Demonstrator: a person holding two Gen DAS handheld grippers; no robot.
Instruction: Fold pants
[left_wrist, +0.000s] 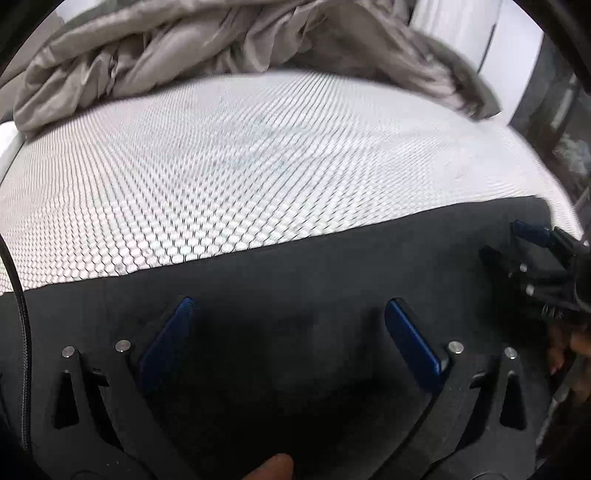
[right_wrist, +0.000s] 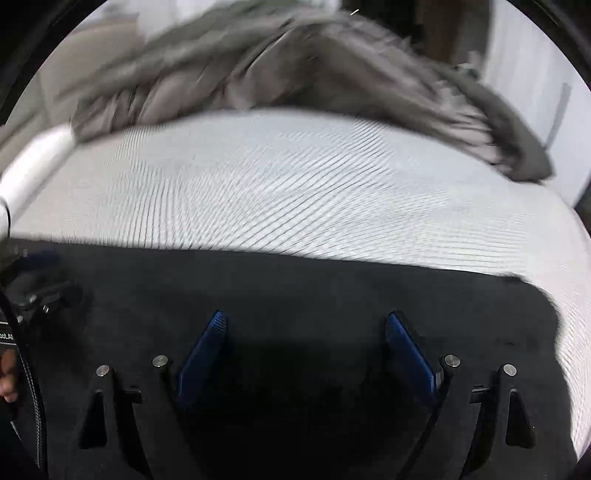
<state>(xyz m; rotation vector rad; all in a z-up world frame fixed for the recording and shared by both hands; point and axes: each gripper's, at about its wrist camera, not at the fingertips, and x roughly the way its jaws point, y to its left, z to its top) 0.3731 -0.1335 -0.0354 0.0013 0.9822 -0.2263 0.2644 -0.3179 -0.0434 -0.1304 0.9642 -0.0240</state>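
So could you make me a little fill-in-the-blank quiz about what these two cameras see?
1. The pants lying on the bed are ____ in colour.
2. Both the left tongs and the right tongs have their fingers spread ____.
3. The pads on the fingers are ____.
4. A crumpled grey ____ lies at the far side of the mattress.

Missing words: black; open; blue; blanket

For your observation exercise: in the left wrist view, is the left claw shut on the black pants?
No. The left claw is open, its two blue fingers spread wide apart above the black pants with nothing pinched between them.
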